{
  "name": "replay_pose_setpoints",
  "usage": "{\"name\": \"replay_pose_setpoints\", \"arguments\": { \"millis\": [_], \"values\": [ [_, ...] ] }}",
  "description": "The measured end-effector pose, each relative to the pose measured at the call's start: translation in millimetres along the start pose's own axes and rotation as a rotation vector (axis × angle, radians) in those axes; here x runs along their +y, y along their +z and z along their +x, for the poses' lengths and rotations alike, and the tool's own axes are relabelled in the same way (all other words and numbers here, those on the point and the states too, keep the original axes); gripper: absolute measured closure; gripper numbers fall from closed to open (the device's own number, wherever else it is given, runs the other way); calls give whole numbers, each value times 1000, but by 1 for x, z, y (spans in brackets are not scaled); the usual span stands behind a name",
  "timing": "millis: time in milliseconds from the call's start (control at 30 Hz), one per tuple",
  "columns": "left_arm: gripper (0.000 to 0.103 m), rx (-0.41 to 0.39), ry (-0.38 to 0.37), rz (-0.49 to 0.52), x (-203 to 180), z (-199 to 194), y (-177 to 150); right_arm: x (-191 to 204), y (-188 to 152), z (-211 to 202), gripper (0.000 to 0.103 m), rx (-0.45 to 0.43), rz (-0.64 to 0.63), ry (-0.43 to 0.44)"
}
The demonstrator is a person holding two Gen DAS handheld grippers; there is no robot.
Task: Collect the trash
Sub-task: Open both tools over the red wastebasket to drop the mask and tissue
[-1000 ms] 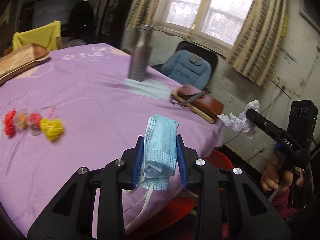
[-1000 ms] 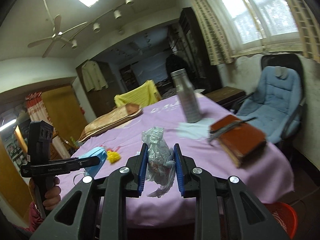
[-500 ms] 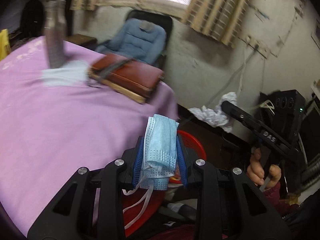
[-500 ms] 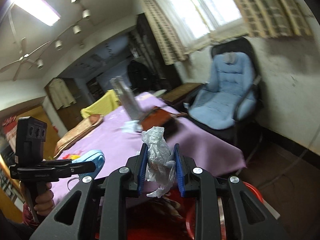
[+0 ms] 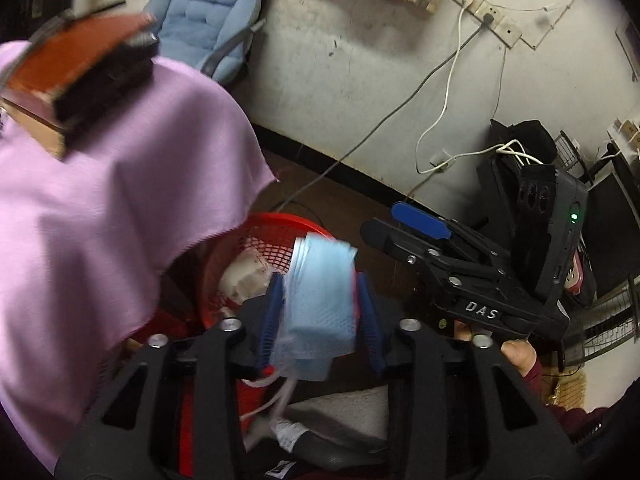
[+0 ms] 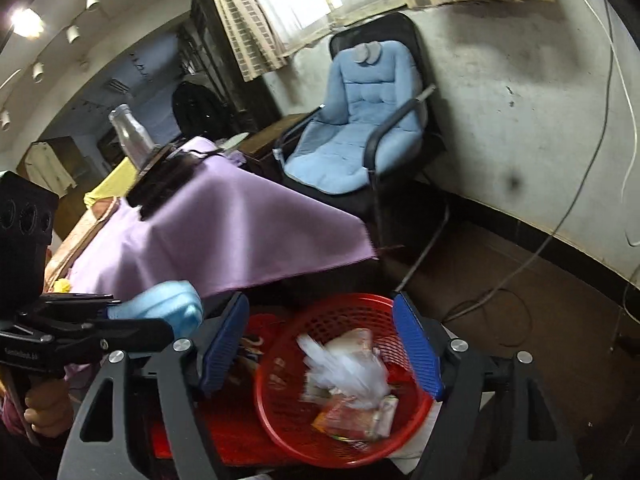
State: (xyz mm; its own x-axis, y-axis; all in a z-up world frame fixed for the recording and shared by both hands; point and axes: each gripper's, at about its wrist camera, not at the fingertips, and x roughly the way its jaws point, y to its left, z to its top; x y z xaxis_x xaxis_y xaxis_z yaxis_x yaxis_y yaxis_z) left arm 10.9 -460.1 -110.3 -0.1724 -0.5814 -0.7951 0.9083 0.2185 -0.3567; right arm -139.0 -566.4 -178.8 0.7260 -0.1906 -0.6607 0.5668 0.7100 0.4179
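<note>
the right gripper (image 6: pixel 320 344) opens wide over the red basket (image 6: pixel 304 436) — the crumpled white plastic (image 6: pixel 348 372) sits blurred inside it, clear of the pads. the left gripper (image 5: pixel 320 316) is opening, the blue face mask (image 5: pixel 320 292) between its fingers, beside the purple tablecloth (image 5: pixel 100 216) corner.

Both wrist views above basket (image 6: pixel 344 392)

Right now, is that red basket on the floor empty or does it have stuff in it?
Not empty: the red basket holds wrappers and a crumpled white plastic bag.
</note>
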Motion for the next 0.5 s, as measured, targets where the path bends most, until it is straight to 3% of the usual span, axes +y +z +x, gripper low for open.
{"name": "replay_pose_setpoints", "arguments": {
  "millis": [267,500],
  "values": [
    [39,-15,50,-5,2,0,-4,-26,-3,-4,29,-30,69,9],
    [24,-90,112,24,-6,-26,-9,-5,4,-17,29,-47,34,36]
  ]
}}
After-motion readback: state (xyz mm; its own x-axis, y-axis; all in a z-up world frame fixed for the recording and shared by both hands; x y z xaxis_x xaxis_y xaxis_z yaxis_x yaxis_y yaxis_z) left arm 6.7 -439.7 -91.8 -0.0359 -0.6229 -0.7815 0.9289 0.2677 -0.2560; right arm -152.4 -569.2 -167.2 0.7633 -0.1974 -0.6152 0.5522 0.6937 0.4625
